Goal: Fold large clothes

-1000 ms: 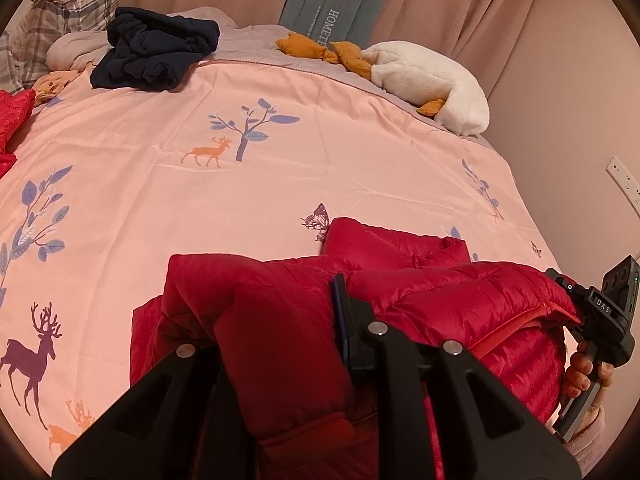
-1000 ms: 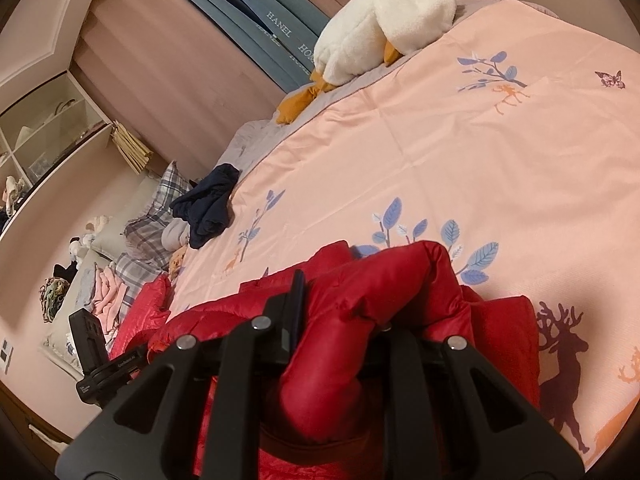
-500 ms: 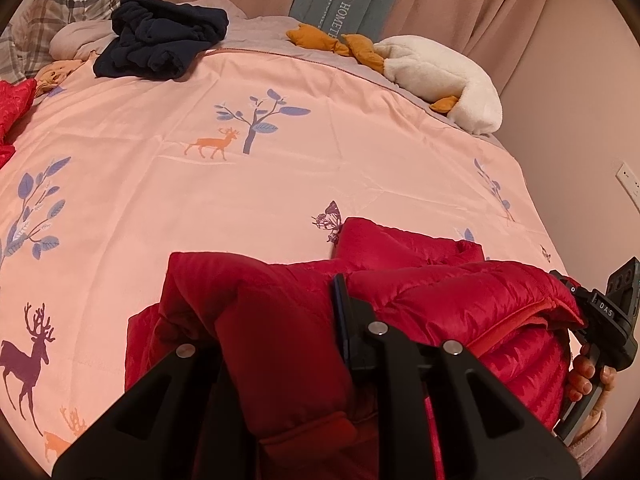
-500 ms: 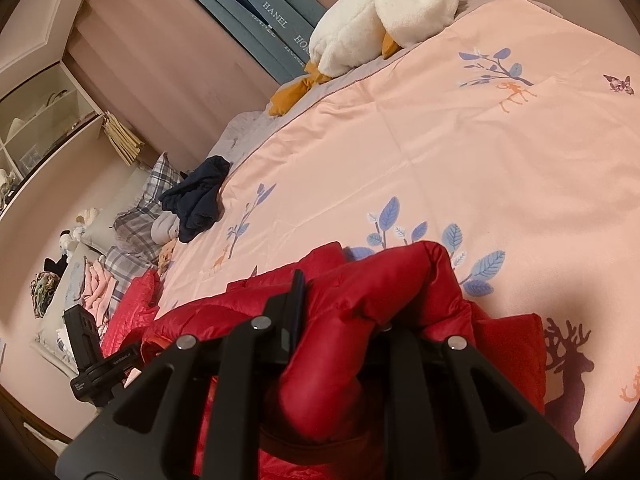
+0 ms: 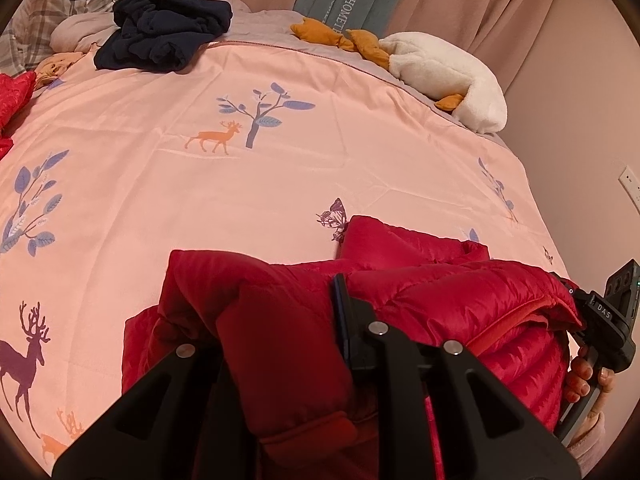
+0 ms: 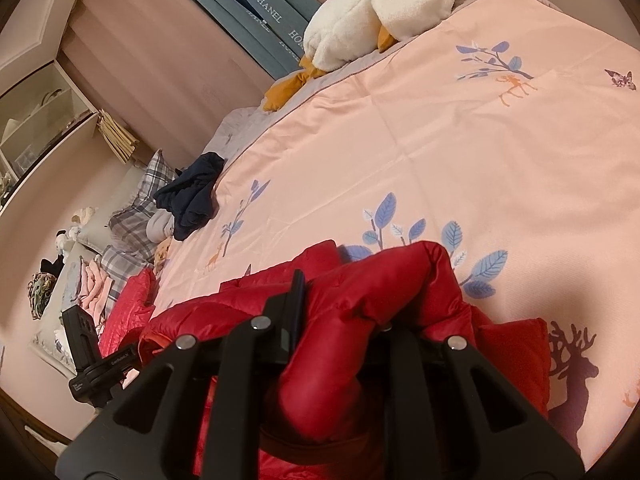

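A red puffer jacket (image 5: 440,292) hangs bunched just above the pink duvet, held at two places. In the left wrist view my left gripper (image 5: 272,320) is shut on a thick fold of it; fabric drapes over one finger and hides it. The right gripper's body shows at the right edge, held by a hand (image 5: 580,376). In the right wrist view my right gripper (image 6: 340,312) is shut on another fold of the red jacket (image 6: 400,276). The left gripper's black body (image 6: 88,344) sits at the lower left.
The pink duvet (image 5: 280,184) with deer and leaf prints covers the bed. A navy garment (image 5: 160,28), plaid pillows (image 5: 60,0) and a white plush goose (image 5: 448,72) lie at the far end. Another red garment (image 5: 12,96) lies at the left edge. Curtains and a wall stand behind.
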A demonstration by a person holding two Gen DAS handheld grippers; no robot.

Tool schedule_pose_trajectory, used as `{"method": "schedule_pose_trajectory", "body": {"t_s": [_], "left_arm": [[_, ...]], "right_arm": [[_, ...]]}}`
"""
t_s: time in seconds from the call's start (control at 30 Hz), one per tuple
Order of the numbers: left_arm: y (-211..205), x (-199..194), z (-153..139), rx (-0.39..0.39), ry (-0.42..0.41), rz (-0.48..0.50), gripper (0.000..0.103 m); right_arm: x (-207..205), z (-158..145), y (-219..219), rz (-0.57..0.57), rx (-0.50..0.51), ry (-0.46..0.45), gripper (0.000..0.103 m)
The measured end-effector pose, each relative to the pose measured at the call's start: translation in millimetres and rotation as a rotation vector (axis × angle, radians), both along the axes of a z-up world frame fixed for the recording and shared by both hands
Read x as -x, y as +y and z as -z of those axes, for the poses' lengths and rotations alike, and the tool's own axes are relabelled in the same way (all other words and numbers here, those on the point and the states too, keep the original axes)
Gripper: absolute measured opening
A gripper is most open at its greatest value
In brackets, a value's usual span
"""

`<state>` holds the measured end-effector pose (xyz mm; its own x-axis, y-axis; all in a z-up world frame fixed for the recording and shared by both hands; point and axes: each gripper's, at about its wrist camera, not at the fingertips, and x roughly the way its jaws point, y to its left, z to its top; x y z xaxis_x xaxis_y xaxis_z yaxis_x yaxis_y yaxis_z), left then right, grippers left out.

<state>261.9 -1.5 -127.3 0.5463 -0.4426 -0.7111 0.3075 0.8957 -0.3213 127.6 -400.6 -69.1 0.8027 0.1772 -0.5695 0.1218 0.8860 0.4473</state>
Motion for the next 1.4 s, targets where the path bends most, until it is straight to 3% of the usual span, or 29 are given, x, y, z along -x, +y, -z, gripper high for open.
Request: {"method": "schedule_pose_trajectory", "body": {"t_s": [1.4], "left_arm": [[-4.7, -15.2, 14.7, -0.016, 0.050, -0.019, 0.018]], "right_arm": [[-18.5, 12.1, -0.8, 0.014, -0.010, 0.058, 0.017]]}}
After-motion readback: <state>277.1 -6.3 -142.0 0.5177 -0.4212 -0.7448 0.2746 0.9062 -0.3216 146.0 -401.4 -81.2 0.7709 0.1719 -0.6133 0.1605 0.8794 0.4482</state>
